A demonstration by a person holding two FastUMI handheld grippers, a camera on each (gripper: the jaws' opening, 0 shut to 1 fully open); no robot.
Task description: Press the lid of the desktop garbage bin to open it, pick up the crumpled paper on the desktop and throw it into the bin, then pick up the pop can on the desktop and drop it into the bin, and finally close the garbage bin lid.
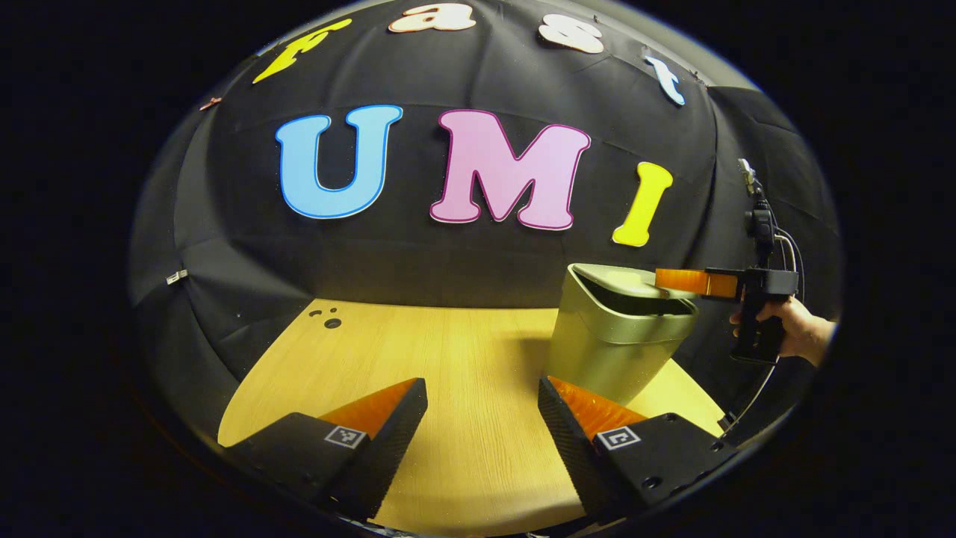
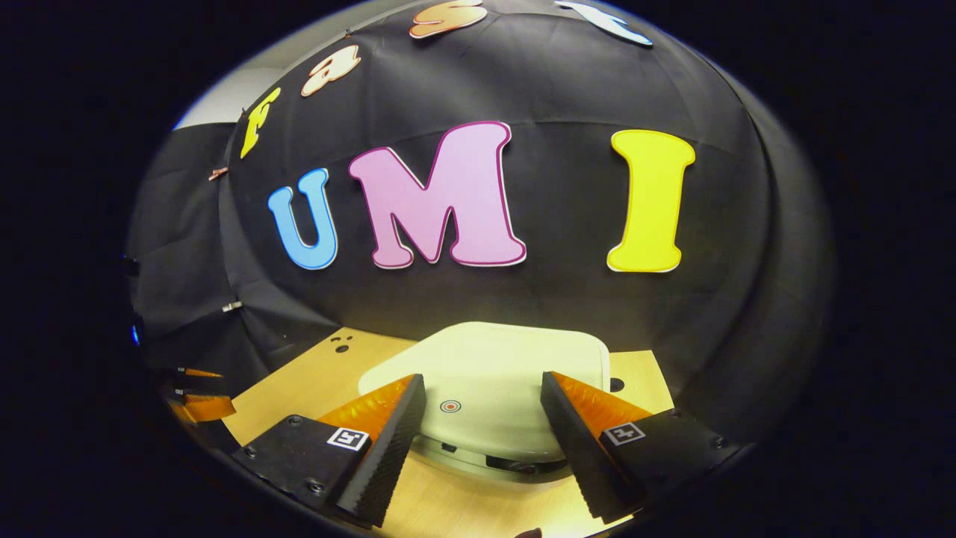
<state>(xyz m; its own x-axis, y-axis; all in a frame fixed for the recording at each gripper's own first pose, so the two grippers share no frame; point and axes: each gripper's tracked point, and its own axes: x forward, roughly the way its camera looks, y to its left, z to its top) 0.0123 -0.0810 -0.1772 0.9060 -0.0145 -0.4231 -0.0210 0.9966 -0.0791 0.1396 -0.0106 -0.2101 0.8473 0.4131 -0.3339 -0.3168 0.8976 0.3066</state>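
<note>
While one bin [image 1: 620, 336] stands, two grippers [image 1: 482, 418] [image 2: 482, 418] gape.

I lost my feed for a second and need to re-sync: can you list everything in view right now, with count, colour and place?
Pale green plastic desktop garbage bin: one, on the table's right side, mouth gaping at the top.
Pale flat bin lid: one, with a small red ring mark, directly under the right gripper.
Light wooden table: one, holes near its far left corner.
Black cloth wall: behind the table.
Left gripper: fingers apart, above bare table.
Right gripper: fingers apart, over the lid.
Person's hand: holding the right gripper's handle.
</note>
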